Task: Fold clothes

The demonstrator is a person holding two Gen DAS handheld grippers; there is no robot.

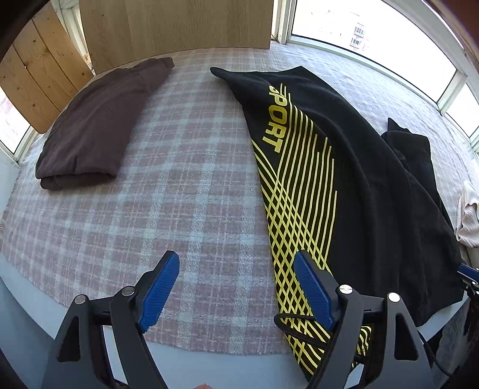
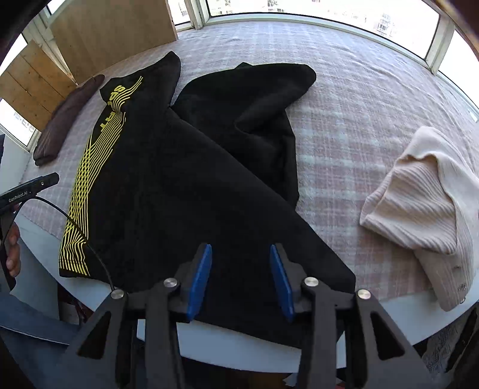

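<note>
My left gripper (image 1: 236, 287) hangs with its ribbed blue pads (image 1: 158, 290) spread wide and nothing between them; the right-hand pad sits over the yellow-striped edge of the black trousers (image 1: 344, 167), though I cannot tell whether it touches. My right gripper (image 2: 241, 278) stands partly open above the same trousers (image 2: 167, 191), holding nothing. The trousers are fleecy black cloth, sprawled unfolded from 11 o'clock down to the near edge in the right wrist view, with curved yellow lines and yellow lettering along one leg; the other leg crumples toward 12 o'clock. They lie on a fuzzy pink-and-white checked blanket (image 2: 344, 125). At 10 o'clock in the left wrist view rests a folded brown garment (image 1: 95, 125), soft and rectangular. At 3 o'clock in the right wrist view slumps a cream ribbed knit (image 2: 425, 209). Pale wooden boards (image 1: 176, 24) stand behind.
</note>
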